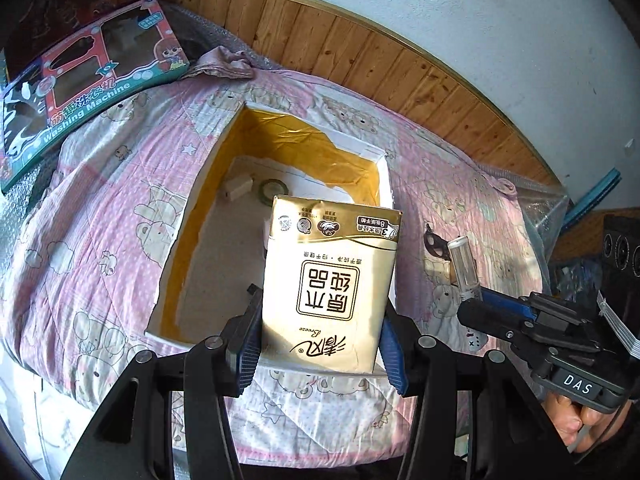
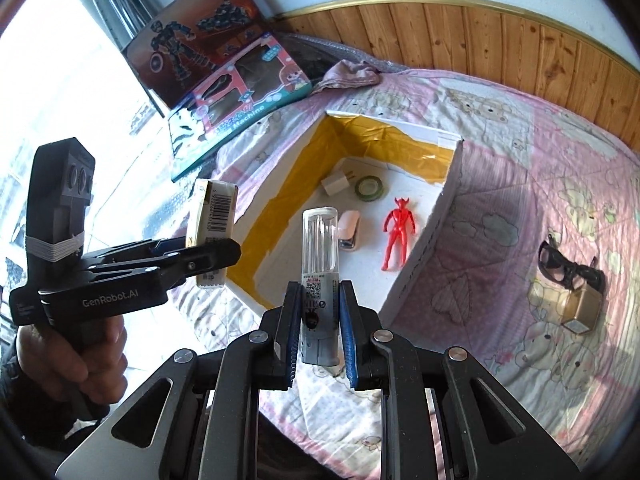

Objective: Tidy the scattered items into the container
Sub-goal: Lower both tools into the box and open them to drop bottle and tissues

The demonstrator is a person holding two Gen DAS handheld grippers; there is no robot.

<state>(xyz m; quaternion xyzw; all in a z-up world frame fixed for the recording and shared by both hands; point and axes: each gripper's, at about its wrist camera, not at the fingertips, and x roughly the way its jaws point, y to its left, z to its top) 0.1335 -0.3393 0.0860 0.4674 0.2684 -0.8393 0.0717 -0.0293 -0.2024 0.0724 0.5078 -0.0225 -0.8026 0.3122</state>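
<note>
- The left gripper (image 1: 320,320) clamps a gold tissue pack (image 1: 330,284), held above the near rim of the open box (image 1: 180,236).
- The right gripper (image 2: 319,316) pinches a clear-capped tube (image 2: 320,264) just outside the box's near edge.
- Inside the box lie a red figure (image 2: 398,236), a tape roll (image 2: 369,188) and a white block (image 2: 335,183), with bare floor between them.
- Dark glasses (image 2: 564,268) lie on the quilt (image 2: 520,184), well apart from the box.

A bed (image 2: 520,152) under a pink bear-print quilt (image 1: 100,208) meets a wooden headboard (image 2: 500,40) with gold trim below a pale wall (image 1: 440,12); bright daylight floods a window (image 2: 60,60).
</note>
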